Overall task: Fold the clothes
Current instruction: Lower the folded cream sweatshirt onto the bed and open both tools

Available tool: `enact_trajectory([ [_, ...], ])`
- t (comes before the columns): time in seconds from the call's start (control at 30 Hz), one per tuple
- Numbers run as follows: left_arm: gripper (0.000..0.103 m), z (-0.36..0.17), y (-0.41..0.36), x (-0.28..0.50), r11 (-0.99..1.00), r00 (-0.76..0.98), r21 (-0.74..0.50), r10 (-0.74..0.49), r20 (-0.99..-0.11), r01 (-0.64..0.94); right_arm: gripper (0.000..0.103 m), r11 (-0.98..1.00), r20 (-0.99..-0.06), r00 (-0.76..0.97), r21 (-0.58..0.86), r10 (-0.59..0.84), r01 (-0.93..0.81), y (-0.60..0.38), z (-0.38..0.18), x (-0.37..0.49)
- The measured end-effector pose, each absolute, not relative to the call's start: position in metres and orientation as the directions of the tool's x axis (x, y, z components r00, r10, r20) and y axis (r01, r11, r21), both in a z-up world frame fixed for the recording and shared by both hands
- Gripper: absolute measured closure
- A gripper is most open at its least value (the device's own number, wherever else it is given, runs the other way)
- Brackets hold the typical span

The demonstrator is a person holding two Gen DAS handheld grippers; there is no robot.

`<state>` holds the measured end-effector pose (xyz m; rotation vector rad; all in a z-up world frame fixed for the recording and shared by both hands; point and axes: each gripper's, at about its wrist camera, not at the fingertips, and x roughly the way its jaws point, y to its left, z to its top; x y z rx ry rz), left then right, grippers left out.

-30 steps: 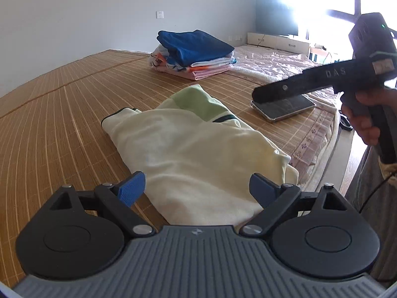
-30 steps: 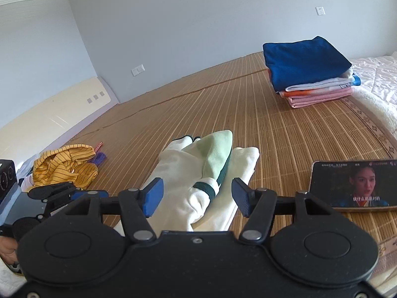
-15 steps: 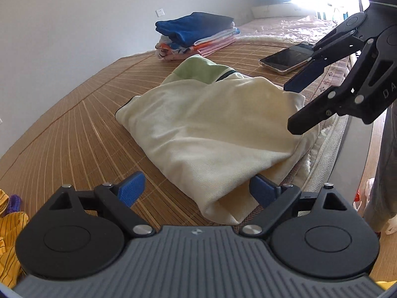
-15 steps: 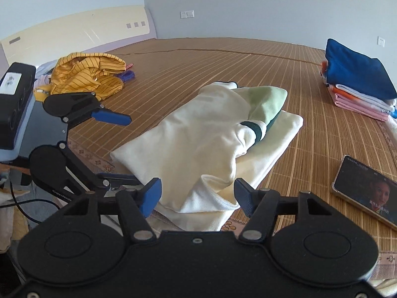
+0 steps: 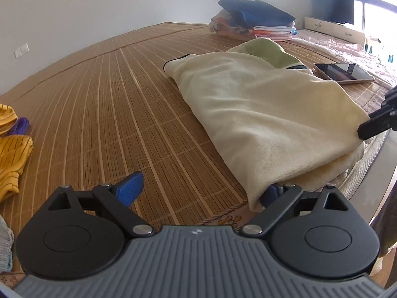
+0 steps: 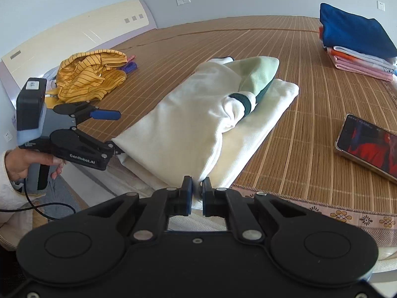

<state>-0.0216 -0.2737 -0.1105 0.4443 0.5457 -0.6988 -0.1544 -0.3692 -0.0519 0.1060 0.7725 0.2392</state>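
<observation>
The right gripper (image 6: 197, 188) is pinched shut on the near hem of the cream garment (image 6: 198, 121), which lies half-folded on the bamboo mat (image 6: 297, 57). The left gripper (image 5: 201, 191) gapes wide, one finger tucked under the garment's corner. Farther off rests a folded stack (image 6: 357, 42).

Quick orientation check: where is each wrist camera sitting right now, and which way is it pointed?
Left wrist: on the left gripper, at the bed's near edge, facing across the bamboo mat to the folded stack; own open fingers show, one under the cream sweatshirt.
Right wrist: on the right gripper, shut on the sweatshirt's near corner, facing the headboard; the left gripper and hand show.
Shared: sweatshirt, stack, phone, yellow striped garment.
</observation>
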Motion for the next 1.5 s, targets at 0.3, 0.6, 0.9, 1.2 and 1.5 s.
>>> enact_trajectory([
  [0.3,0.007,-0.107,-0.256,-0.025,0.671,0.578,0.122,-0.516,-0.632,0.731,0.068,0.976,-0.672,0.707,0.147,0.219,-0.162,-0.370,-0.034,-0.173],
  [0.6,0.007,-0.106,-0.281,-0.049,0.572,0.582,0.240,-0.543,-0.606,0.784,0.056,0.966,-0.670,0.696,0.165,0.259,-0.200,-0.350,-0.044,-0.158],
  [0.9,0.007,-0.106,-0.260,-0.028,0.662,0.599,0.163,-0.511,-0.616,0.732,0.046,0.988,-0.725,0.672,0.093,0.154,-0.125,-0.350,-0.052,-0.180],
  [1.2,0.006,-0.109,-0.257,-0.025,0.668,0.593,0.144,-0.515,-0.619,0.730,0.055,0.981,-0.691,0.697,0.153,0.190,-0.116,-0.349,-0.065,-0.165],
  [1.5,0.003,-0.112,-0.244,-0.014,0.696,0.567,0.061,-0.527,-0.633,0.715,0.089,0.986,-0.711,0.684,0.127,0.165,-0.106,-0.350,-0.065,-0.170],
])
